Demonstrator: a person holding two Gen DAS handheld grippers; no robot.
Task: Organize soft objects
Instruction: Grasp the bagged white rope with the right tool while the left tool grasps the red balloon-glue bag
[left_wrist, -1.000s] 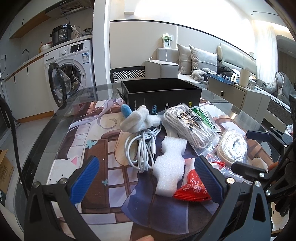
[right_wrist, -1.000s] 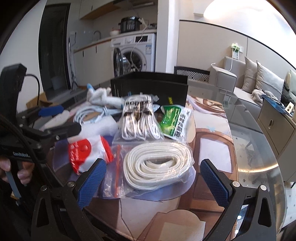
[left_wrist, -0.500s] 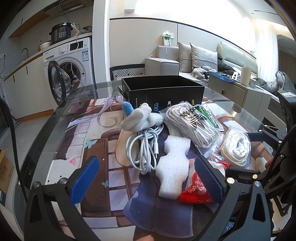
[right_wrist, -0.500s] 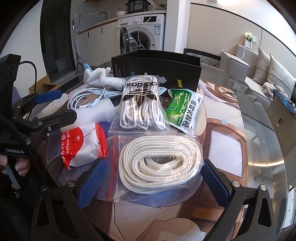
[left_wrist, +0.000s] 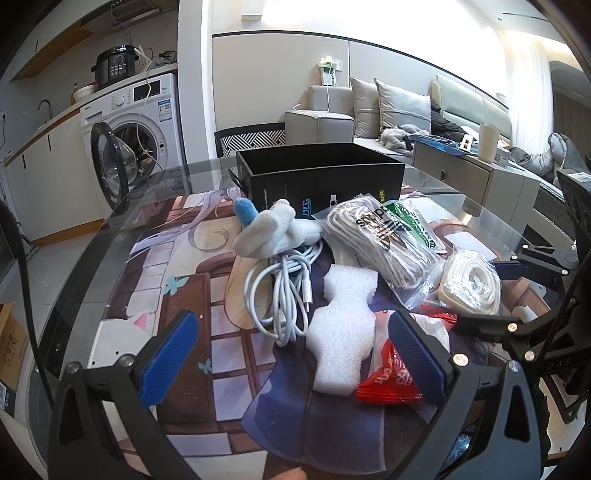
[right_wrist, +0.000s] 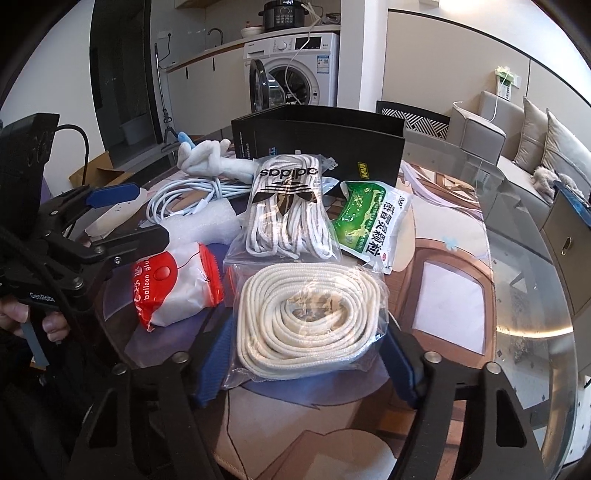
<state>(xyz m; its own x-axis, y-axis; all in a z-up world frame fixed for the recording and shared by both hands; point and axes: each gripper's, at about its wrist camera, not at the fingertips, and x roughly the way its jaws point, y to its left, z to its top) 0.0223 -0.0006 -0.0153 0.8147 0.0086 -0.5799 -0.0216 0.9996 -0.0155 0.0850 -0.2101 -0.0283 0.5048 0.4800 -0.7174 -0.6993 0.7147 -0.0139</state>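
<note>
A clear bag of coiled white rope (right_wrist: 310, 317) lies on the glass table between the fingers of my right gripper (right_wrist: 306, 365). Its jaws are closing, and the blue pads (right_wrist: 214, 365) stand at the bag's two sides. My left gripper (left_wrist: 295, 354) hangs open over a white foam piece (left_wrist: 343, 332) and a red and white packet (left_wrist: 391, 376), holding nothing. Behind these lie a bag of white laces (right_wrist: 288, 210), a green packet (right_wrist: 369, 218), a coiled white cable (left_wrist: 284, 291) and a white plush toy (left_wrist: 273, 229). An open black box (left_wrist: 321, 177) stands at the back.
The round glass table (right_wrist: 524, 258) covers a printed mat, and its edge curves close on the right. A washing machine (left_wrist: 136, 125) with its door open stands behind on the left. A sofa (left_wrist: 399, 107) and a low cabinet are at the back right.
The right gripper has tipped down closer to the rope bag, and its jaws have come in from wide apart to the bag's sides. The left gripper has hardly moved.
</note>
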